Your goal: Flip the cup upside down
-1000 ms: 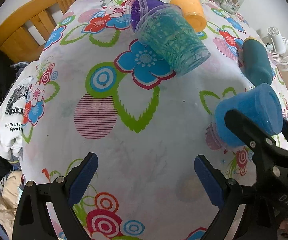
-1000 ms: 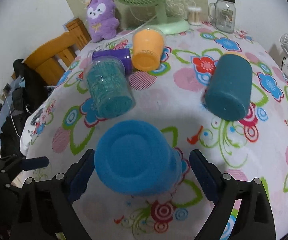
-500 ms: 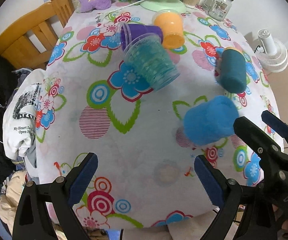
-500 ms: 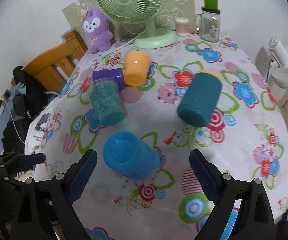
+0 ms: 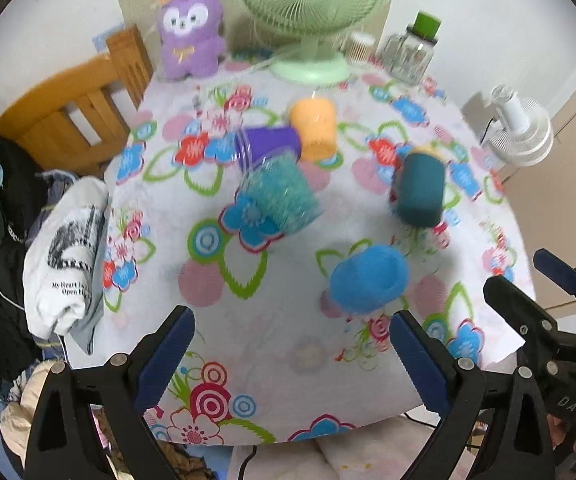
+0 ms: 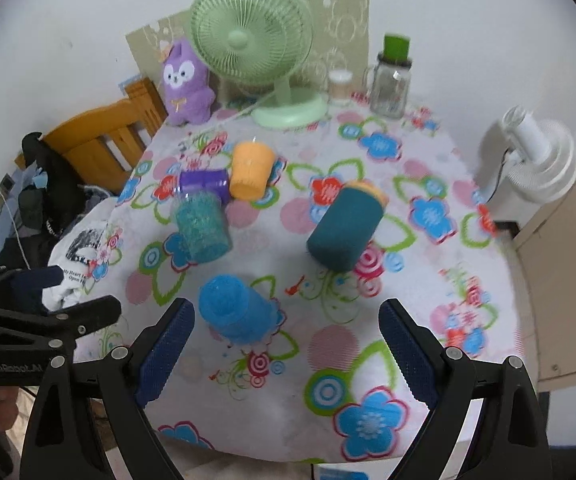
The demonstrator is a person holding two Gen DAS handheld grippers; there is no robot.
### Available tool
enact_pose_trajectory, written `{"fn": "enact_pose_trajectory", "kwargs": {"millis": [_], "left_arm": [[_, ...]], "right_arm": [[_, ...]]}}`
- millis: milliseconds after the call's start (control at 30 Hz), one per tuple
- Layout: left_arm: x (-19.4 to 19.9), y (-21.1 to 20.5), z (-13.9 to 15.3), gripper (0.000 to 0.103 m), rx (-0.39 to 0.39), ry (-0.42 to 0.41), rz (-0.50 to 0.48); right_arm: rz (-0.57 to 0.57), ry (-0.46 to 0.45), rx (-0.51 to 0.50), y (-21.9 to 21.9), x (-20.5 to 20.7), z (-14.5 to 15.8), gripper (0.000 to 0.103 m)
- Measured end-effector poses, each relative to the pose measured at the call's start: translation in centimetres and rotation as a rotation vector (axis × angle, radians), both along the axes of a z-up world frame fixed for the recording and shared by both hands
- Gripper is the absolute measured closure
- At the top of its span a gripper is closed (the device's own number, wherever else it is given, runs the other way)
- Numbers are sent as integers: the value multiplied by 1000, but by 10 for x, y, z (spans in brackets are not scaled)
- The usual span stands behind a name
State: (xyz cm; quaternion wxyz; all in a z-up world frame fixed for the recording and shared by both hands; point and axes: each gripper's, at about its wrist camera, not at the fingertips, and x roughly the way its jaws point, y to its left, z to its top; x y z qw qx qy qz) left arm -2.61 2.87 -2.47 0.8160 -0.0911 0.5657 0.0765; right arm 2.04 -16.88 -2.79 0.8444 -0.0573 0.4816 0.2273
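A light blue cup [image 5: 369, 280] [image 6: 233, 307] stands upside down on the flowered tablecloth [image 5: 271, 336] near the front edge. A dark teal cup [image 5: 420, 189] [image 6: 344, 232], a glittery teal cup [image 5: 281, 196] [image 6: 201, 226], a purple cup [image 5: 269, 146] [image 6: 203, 185] and an orange cup [image 5: 314, 128] [image 6: 251, 170] lie on their sides. My left gripper [image 5: 292, 354] is open and empty, back from the table. My right gripper [image 6: 285, 344] is open and empty, also drawn back; it also shows in the left wrist view [image 5: 528, 296].
A green desk fan [image 6: 251, 52], a purple plush toy [image 6: 185, 84], a glass jar with a green lid [image 6: 392, 80] and a small jar [image 6: 340, 86] stand at the back. A wooden chair [image 5: 75, 112] with clothes is left, a white fan [image 6: 536, 156] right.
Both grippers have pulled back and up from the table. The light blue cup was between the right gripper's fingers a second ago and now stands free.
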Motion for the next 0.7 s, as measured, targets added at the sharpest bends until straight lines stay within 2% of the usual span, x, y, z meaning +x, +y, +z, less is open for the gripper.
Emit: {"fn": "enact_pose_trajectory", "kwargs": {"millis": [100, 333, 500, 700], "left_arm": [[-5, -5, 20, 0, -3, -52, -3], [-14, -17, 61, 0, 8, -160, -15], [-17, -17, 70, 0, -1, -191, -12], [-17, -19, 69, 0, -3, -180, -8]], "right_arm": [[-5, -40, 13, -7, -5, 22, 8], [-51, -105, 35, -18, -13, 57, 8], [-61, -125, 34, -20, -16, 66, 8], [-70, -126, 33, -23, -16, 64, 8]]}}
